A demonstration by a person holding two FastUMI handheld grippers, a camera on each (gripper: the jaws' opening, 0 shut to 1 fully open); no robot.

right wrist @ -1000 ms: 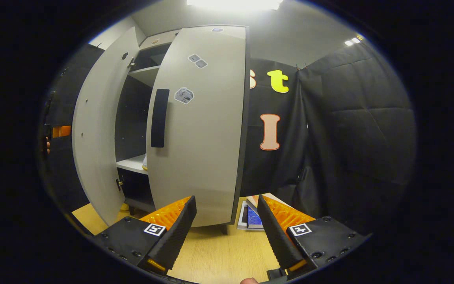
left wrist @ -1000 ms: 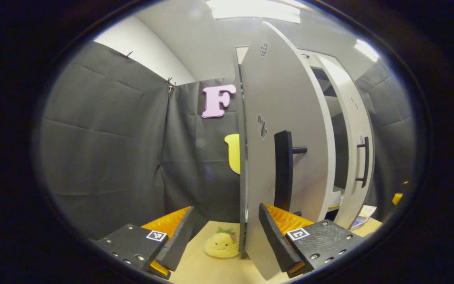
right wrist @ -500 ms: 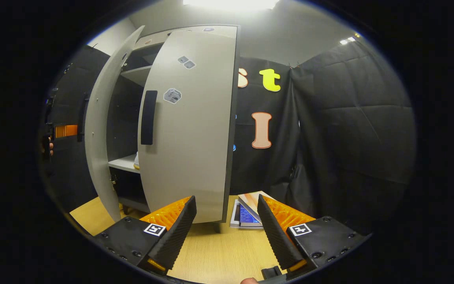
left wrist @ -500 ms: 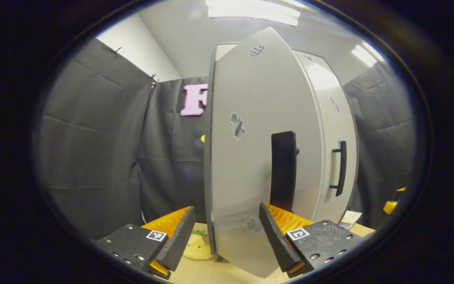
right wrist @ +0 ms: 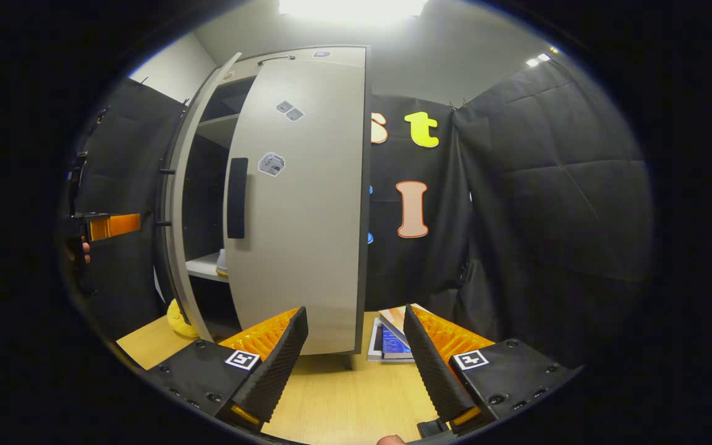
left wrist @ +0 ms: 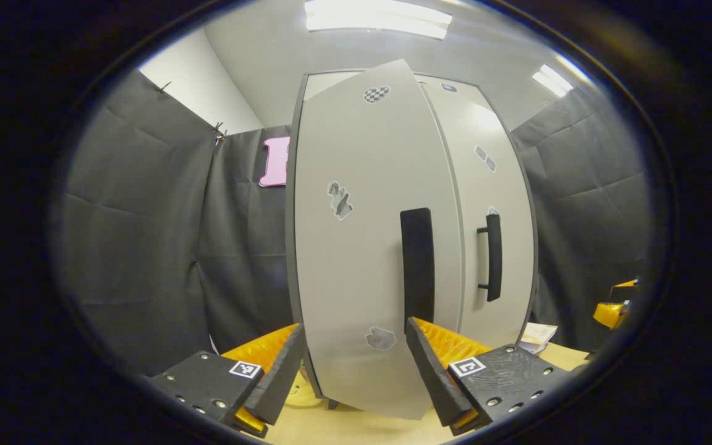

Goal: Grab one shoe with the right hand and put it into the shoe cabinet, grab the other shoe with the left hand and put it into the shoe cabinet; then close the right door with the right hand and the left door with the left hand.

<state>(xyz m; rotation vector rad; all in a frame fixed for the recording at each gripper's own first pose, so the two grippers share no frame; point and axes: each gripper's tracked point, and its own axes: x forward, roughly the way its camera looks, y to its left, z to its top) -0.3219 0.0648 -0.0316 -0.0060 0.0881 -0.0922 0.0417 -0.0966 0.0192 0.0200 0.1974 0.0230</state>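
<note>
- My right gripper (right wrist: pixel 356 361) hangs with its fingers spread wide, nothing between them, above the pale wooden floor (right wrist: pixel 343 402).
- The shoe cabinet (right wrist: pixel 282 198) stands ahead; its right door (right wrist: pixel 306 204), with a dark handle (right wrist: pixel 237 198) and small stickers, sits near shut.
- The left door (right wrist: pixel 177 204) is ajar, seen almost edge-on, leaving a gap onto shelves.
- A pale shoe (right wrist: pixel 222 264) rests on the lower shelf (right wrist: pixel 203 268), mostly hidden by the right door.
- At far left, the left gripper (right wrist: pixel 105 225) is held by a hand (right wrist: pixel 84 250), just beside the left door.
- A yellow plush toy (right wrist: pixel 178 316) lies at the cabinet's foot; books (right wrist: pixel 390 337) lie on the floor to its right.
</note>
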